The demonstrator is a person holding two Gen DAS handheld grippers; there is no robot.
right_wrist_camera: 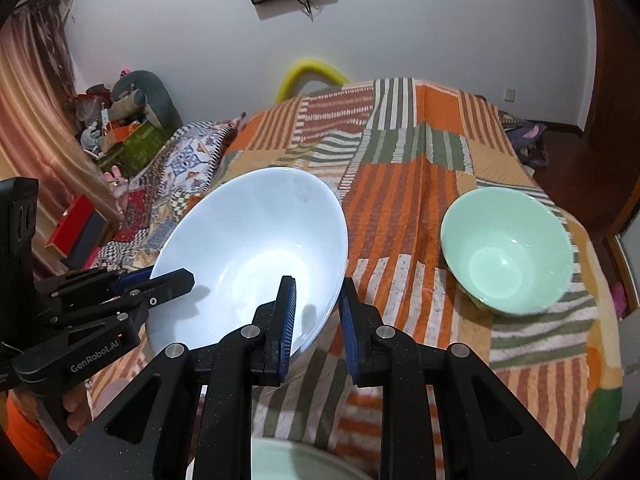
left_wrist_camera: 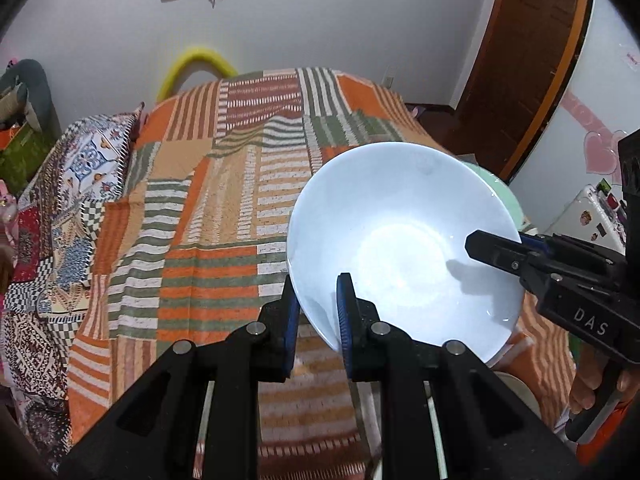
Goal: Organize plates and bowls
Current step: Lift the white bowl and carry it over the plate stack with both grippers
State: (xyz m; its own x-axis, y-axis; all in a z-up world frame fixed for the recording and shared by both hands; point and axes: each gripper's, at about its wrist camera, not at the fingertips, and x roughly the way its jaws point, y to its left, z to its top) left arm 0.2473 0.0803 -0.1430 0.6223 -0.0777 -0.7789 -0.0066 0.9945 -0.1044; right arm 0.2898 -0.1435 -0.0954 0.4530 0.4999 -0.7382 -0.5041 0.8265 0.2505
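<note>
A large white bowl (left_wrist_camera: pixel 400 240) (right_wrist_camera: pixel 248 248) hangs tilted above an orange, green and white striped quilt (left_wrist_camera: pixel 224 200) (right_wrist_camera: pixel 400 208). My left gripper (left_wrist_camera: pixel 318 292) is shut on the bowl's near rim, one blue pad inside and one outside. It shows at the left of the right wrist view (right_wrist_camera: pixel 180 280). My right gripper (right_wrist_camera: pixel 317 284) is shut on the opposite rim and reaches in from the right in the left wrist view (left_wrist_camera: pixel 480 248). A pale green bowl (right_wrist_camera: pixel 508 252) rests on the quilt to the right, its edge peeking from behind the white bowl (left_wrist_camera: pixel 504 196).
A patterned pillow (left_wrist_camera: pixel 88 160) (right_wrist_camera: pixel 188 160) lies at the quilt's left. The rim of another pale green dish (right_wrist_camera: pixel 296 460) shows below my right gripper. A yellow foam tube (left_wrist_camera: pixel 196 60) leans on the far wall. A wooden door (left_wrist_camera: pixel 532 60) stands at right.
</note>
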